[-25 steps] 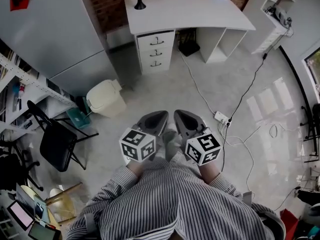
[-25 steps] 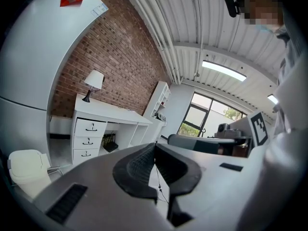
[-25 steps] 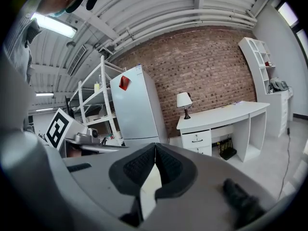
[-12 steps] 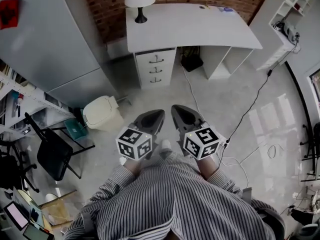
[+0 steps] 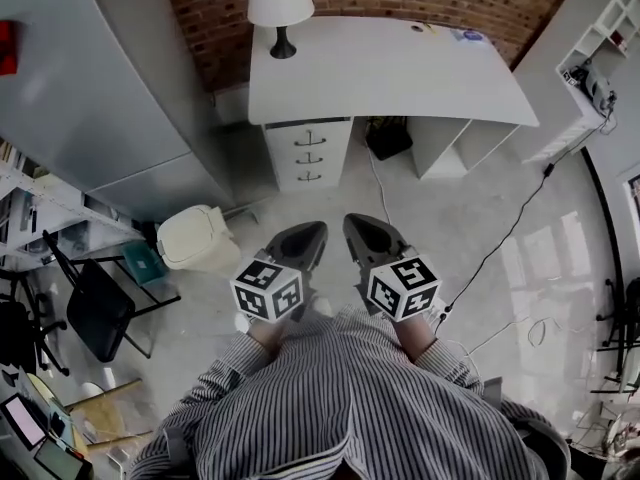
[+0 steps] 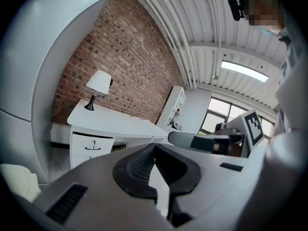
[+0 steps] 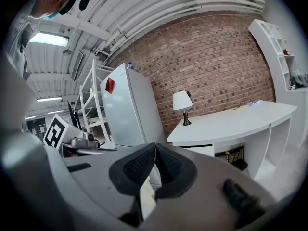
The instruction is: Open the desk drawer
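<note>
A white desk [image 5: 400, 73] stands against the brick wall, with a stack of three closed drawers [image 5: 308, 156] under its left end; each drawer has a dark handle. The same drawers [image 6: 91, 147] show in the left gripper view, small and far. Both grippers are held side by side in front of the person's body, well short of the desk. My left gripper [image 5: 308, 234] is shut and holds nothing. My right gripper [image 5: 358, 226] is shut too, with nothing between its jaws. The desk [image 7: 231, 124] also shows in the right gripper view.
A white table lamp [image 5: 279, 3] stands on the desk's left corner. A tall grey cabinet [image 5: 100, 88] is at the left, a cream bin [image 5: 195, 238] below it, a black folding chair [image 5: 95, 308] further left. A black cable [image 5: 510, 228] runs across the floor at right; white shelves [image 5: 590, 68] stand beyond.
The desk and its drawers have come nearer and lower in the head view as the person walks toward them. Both grippers stay shut and side by side.
</note>
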Tool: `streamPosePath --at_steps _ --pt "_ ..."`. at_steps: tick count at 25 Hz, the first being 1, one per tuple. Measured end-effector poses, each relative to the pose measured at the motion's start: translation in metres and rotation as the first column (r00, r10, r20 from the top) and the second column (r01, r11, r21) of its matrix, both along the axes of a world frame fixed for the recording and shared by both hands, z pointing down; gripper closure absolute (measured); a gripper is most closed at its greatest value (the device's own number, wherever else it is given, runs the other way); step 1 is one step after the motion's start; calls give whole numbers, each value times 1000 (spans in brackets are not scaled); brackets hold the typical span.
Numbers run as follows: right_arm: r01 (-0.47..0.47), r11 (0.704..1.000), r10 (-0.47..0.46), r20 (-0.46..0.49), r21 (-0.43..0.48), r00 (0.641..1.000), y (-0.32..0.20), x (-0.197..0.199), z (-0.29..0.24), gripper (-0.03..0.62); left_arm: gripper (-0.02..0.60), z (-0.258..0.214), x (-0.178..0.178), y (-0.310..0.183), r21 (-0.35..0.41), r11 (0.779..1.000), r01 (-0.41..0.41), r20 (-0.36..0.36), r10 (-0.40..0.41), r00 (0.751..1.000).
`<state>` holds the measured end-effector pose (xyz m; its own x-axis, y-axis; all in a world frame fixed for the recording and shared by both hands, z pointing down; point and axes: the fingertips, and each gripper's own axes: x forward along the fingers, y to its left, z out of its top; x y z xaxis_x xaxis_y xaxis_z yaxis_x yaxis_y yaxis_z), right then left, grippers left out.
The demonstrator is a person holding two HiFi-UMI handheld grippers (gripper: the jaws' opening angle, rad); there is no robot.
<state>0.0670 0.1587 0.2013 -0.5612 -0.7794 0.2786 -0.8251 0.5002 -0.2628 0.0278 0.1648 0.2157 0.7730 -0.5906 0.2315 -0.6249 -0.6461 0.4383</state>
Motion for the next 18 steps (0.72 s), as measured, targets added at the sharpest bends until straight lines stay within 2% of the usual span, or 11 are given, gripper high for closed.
streamPosePath --at_steps 7,13,18 --pt "11 998 -9 29 -63 1000 -16 11 20 577 569 16 1 -26 -67 997 47 -4 -48 999" --pt "34 992 -31 29 -121 999 -33 -2 41 577 569 38 1 -38 -130 991 40 0 -40 999" --pt "38 990 -35 25 -135 999 -67 -13 46 577 569 42 -7 -71 -147 989 26 1 -26 1000"
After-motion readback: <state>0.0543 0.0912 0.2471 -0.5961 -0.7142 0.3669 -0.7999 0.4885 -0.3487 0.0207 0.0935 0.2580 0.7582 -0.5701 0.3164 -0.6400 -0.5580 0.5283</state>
